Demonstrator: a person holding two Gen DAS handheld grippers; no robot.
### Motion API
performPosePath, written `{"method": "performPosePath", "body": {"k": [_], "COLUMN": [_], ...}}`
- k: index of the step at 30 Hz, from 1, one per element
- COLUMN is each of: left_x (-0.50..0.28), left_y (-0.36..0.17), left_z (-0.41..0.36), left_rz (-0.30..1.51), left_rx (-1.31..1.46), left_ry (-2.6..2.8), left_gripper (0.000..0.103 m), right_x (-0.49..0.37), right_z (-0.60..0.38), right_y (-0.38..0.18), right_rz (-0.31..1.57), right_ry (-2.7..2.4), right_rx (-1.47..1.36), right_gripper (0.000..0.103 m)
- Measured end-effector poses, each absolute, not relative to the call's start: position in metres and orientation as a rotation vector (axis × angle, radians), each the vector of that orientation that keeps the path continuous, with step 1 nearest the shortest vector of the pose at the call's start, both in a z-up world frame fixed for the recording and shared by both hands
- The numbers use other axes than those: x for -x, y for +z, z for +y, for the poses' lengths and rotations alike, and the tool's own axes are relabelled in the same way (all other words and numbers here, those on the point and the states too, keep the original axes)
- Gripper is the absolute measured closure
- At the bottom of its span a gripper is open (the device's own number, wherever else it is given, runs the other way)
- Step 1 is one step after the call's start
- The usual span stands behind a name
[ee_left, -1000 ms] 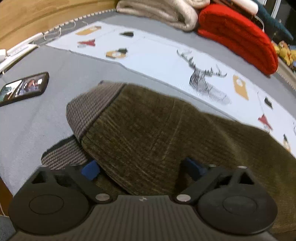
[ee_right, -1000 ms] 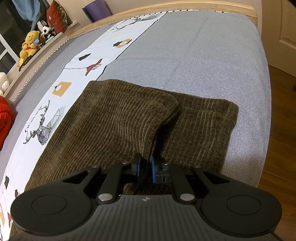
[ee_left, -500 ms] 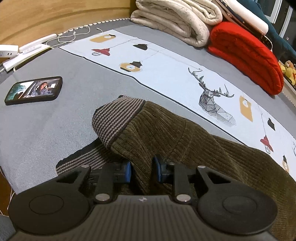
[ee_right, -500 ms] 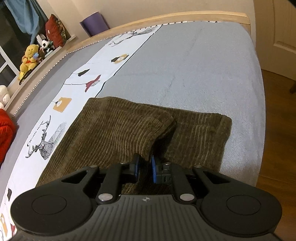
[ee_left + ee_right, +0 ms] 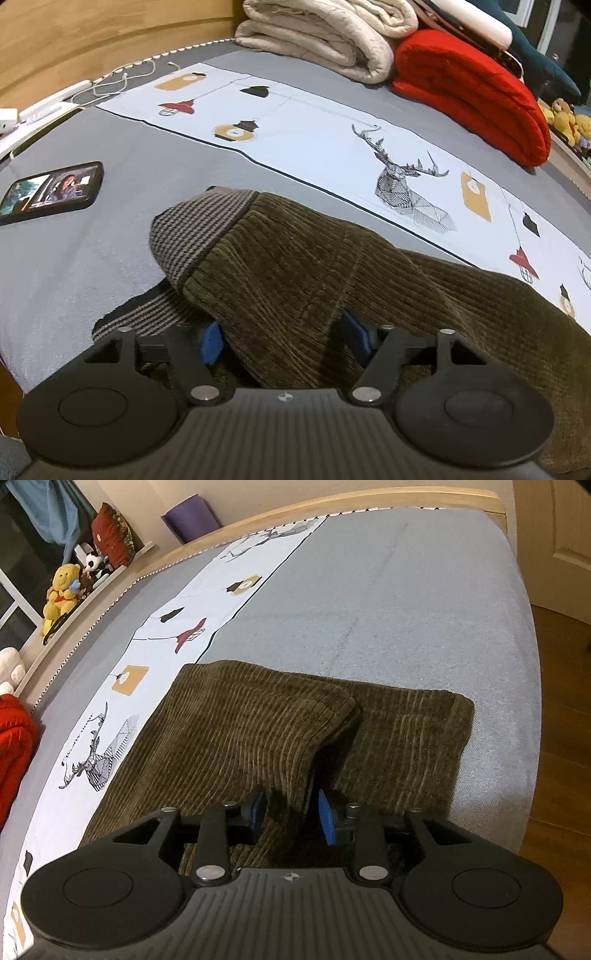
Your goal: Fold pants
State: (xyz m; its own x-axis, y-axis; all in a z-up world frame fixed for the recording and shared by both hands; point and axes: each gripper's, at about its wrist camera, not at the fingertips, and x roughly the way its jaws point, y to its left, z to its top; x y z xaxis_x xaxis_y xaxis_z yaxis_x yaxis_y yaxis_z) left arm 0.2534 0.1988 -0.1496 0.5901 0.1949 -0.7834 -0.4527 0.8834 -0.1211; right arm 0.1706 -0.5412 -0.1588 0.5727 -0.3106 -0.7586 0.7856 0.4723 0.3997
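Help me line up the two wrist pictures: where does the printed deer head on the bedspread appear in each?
Left wrist view: the deer head sits right of centre, beyond the pants.
Right wrist view: the deer head lies at the left, beside the pants.
Shared landmark: the red blanket.

No legible text or labels

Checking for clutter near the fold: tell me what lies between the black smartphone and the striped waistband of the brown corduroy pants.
Only bare grey bedspread separates the black smartphone from the striped waistband of the brown corduroy pants, in the left wrist view.
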Motion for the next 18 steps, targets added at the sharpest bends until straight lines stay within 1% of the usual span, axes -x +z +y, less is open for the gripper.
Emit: {"method": "performPosePath", "body": {"k": [1,3,5,7,11,14,15,18], "left_x": [-0.253,-0.254,-0.254,-0.254,-0.248,-0.247,-0.247,-0.247], "left_y": [-0.15,-0.151,-0.151,-0.15,-0.143,-0.141,-0.141,-0.139], "left_z": [0.198,0.196,0.195,0.195,0.205,0.21,0.209,0.203], "left_rz": [0.866,0.87,0.875,0.872,0.827,0.812,0.81,0.803], "left_rx": [0.327,0.328,0.334,0.348,0.42,0.452,0.447,0.409], "left_ry": [0.375,0.359,0.345,0.333,0.316,0.32,0.322,0.323], "left_gripper": [0.027,0.022,0.021,0.021,0.022,0.023,0.024,0.024], "right_x": [-0.171,-0.171,-0.171,-0.171,-0.169,-0.167,-0.167,-0.169], "right_z": [-0.542,-0.541,-0.542,-0.541,-0.54,-0.54,-0.54,-0.541], "right_y": [-0.159,-0.159,-0.158,-0.157,-0.152,-0.149,-0.149,-0.15], "right_rz": [0.666,0.666,0.664,0.656,0.608,0.574,0.572,0.585], "right_ry": [-0.734,-0.731,-0.727,-0.718,-0.707,-0.68,-0.673,-0.664], "right_rx": [-0.823,-0.827,-0.831,-0.837,-0.846,-0.865,-0.864,-0.854], "right_gripper": [0.068,0.067,0.064,0.058,0.057,0.052,0.049,0.048]}}
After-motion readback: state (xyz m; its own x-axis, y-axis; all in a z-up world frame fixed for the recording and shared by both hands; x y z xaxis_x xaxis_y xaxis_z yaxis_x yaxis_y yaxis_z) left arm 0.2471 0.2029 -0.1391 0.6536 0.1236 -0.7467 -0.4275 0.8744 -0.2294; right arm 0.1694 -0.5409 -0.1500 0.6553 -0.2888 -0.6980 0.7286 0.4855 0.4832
